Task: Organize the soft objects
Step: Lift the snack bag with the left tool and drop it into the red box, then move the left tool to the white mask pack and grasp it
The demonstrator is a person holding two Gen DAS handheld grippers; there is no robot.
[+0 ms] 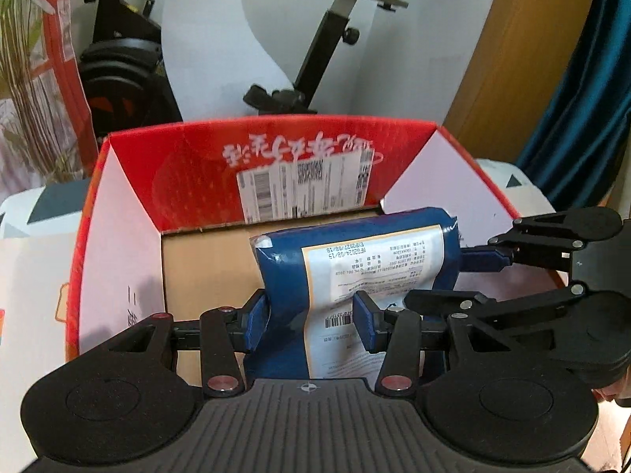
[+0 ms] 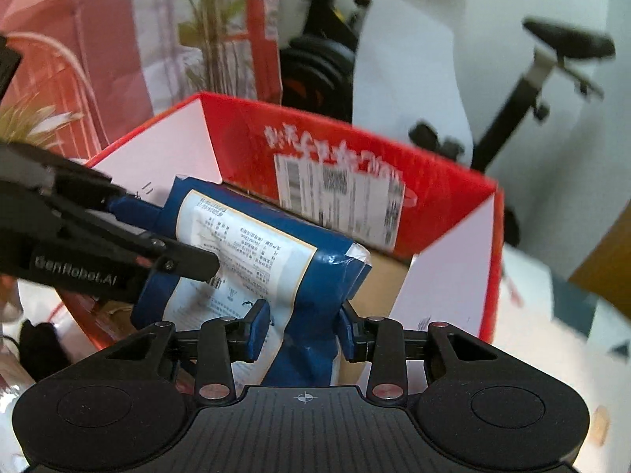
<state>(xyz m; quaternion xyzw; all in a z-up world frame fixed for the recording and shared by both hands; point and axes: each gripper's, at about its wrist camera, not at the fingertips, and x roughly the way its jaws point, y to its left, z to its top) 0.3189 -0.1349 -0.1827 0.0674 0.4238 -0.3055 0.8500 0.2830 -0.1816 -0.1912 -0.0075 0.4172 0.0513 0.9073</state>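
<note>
Your soft blue plastic pouch with the white printed label (image 1: 355, 272) runs down behind the left gripper's body, so its near end is hidden; in the right wrist view its lower end (image 2: 299, 351) is hidden likewise. The label's small print is too fine to read. The open red cardboard box (image 1: 189, 165) hides its floor behind the pouch. The white shipping sticker (image 2: 343, 201) is motion-blurred.

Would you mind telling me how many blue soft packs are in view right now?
1: the blue pack is held over the open red box by both the left hand-held gripper and the right hand-held gripper. Others may lie hidden inside.
</note>
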